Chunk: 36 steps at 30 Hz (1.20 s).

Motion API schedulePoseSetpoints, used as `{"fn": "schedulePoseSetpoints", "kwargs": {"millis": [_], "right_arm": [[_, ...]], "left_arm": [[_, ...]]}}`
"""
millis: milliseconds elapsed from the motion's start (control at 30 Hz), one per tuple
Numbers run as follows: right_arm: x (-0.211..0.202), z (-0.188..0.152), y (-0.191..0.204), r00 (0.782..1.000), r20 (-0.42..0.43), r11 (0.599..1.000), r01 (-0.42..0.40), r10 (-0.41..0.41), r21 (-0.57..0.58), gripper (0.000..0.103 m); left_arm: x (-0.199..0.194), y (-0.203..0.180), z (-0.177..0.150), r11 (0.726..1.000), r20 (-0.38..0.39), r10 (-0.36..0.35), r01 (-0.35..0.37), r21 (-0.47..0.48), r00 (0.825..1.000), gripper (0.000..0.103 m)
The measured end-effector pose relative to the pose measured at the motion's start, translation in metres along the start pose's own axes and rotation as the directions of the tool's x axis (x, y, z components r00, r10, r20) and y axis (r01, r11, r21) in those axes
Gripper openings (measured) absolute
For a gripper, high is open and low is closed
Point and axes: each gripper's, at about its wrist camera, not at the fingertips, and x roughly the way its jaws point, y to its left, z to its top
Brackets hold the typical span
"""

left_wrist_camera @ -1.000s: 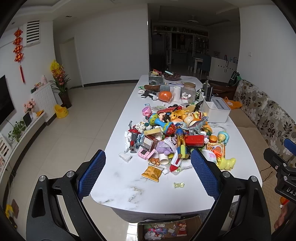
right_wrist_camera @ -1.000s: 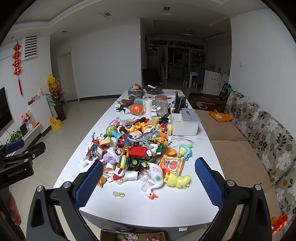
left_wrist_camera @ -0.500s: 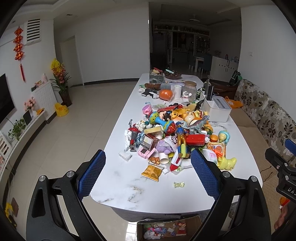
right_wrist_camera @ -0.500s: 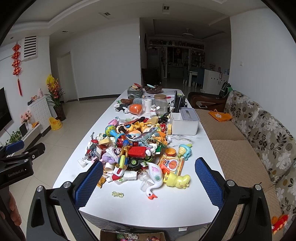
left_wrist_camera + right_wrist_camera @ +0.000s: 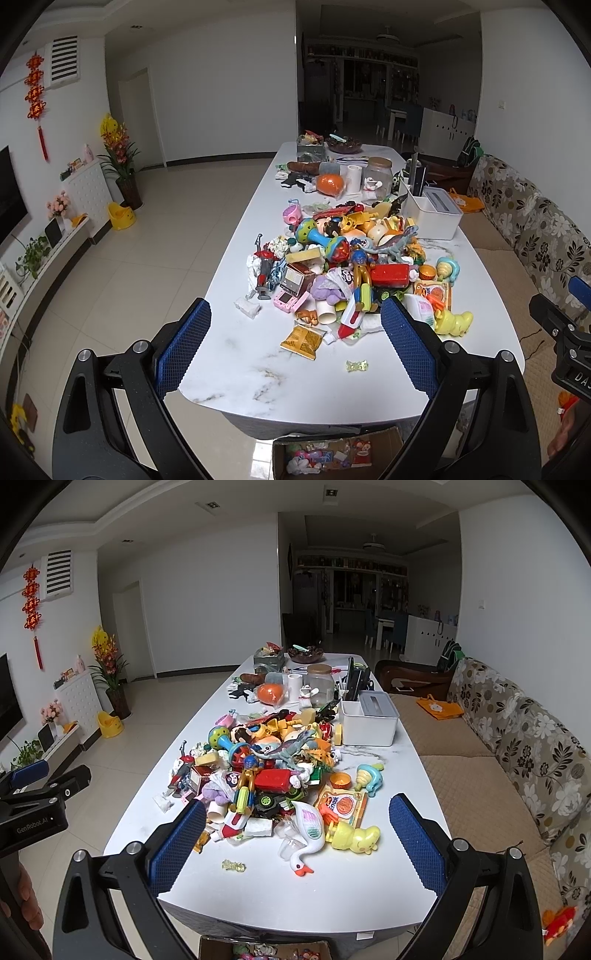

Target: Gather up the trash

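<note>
My left gripper (image 5: 295, 345) and right gripper (image 5: 297, 843) both hang spread apart, empty. A cardboard box (image 5: 391, 443) is cut off at bottom centre. The candy wrapper (image 5: 357, 365) lies mid-frame before the toy pile (image 5: 354, 258).

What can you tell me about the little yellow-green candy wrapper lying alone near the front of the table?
The small crinkled yellow-green translucent candy wrapper looks like shiny twisted cellophane, flattened and lying on the white marbled tabletop. It sits apart from the toy pile, nearer the table's front edge, with nothing touching it but the table. Whether anything is inside cannot be told.
</note>
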Motion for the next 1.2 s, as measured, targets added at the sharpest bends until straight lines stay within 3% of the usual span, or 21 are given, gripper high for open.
{"fn": "schedulePoseSetpoints", "kwargs": {"millis": [200, 300, 433, 533, 633, 833, 900, 967, 1000, 1067, 1133, 1200], "right_arm": [[0.007, -0.003, -0.002, 1.000, -0.016, 1.000, -0.002, 0.002, 0.005, 0.098], [0.030, -0.011, -0.011, 0.997, -0.063, 0.998, -0.041, 0.044, 0.054, 0.098], [0.098, -0.055, -0.031, 0.956, -0.287, 0.991, -0.017, 0.055, 0.133, 0.098], [0.155, -0.103, -0.039, 0.890, -0.453, 0.988, 0.025, 0.046, 0.149, 0.097], [0.188, -0.124, -0.032, 0.861, -0.508, 0.995, 0.025, 0.031, 0.101, 0.089], [0.251, -0.124, -0.025, 0.832, -0.544, 0.988, -0.024, 0.104, 0.152, 0.084], [0.269, -0.124, -0.022, 0.816, -0.564, 0.985, -0.035, 0.126, 0.169, 0.079], [0.285, -0.125, -0.016, 0.795, -0.593, 0.988, -0.047, 0.127, 0.149, 0.057], [0.287, -0.121, -0.012, 0.811, -0.576, 0.993, -0.044, 0.101, 0.113, 0.050], [0.290, -0.116, -0.007, 0.798, -0.590, 0.992, -0.079, 0.124, 0.102, 0.026], [0.286, -0.114, -0.011, 0.788, -0.592, 0.984, -0.108, 0.172, 0.143, 0.026], [0.271, -0.110, -0.018, 0.798, -0.568, 0.978, -0.128, 0.201, 0.165, 0.026]], "left_arm": [[0.010, -0.003, 0.001, 1.000, -0.023, 0.004, -0.003, 0.006, 1.000, 0.091], [0.032, -0.004, -0.005, 0.999, -0.096, -0.042, 0.044, 0.011, 0.995, 0.091], [0.084, 0.001, -0.050, 0.998, -0.292, -0.054, 0.060, 0.008, 0.955, 0.091], [0.109, 0.010, -0.090, 0.999, -0.394, -0.022, 0.031, 0.017, 0.919, 0.091], [0.125, 0.020, -0.127, 1.000, -0.462, -0.006, 0.015, 0.017, 0.887, 0.091], [0.134, 0.045, -0.174, 0.999, -0.581, -0.009, -0.022, -0.047, 0.814, 0.091], [0.132, 0.049, -0.182, 0.997, -0.602, -0.008, -0.037, -0.062, 0.798, 0.091], [0.131, 0.053, -0.189, 0.996, -0.617, 0.006, -0.058, -0.065, 0.787, 0.091], [0.130, 0.054, -0.190, 0.995, -0.622, 0.011, -0.068, -0.068, 0.783, 0.091], [0.133, 0.051, -0.190, 0.995, -0.623, 0.009, -0.071, -0.075, 0.782, 0.091], [0.138, 0.044, -0.187, 0.996, -0.620, 0.009, -0.064, -0.067, 0.785, 0.091], [0.144, 0.037, -0.183, 0.997, -0.612, -0.003, -0.043, -0.060, 0.791, 0.091]]}}
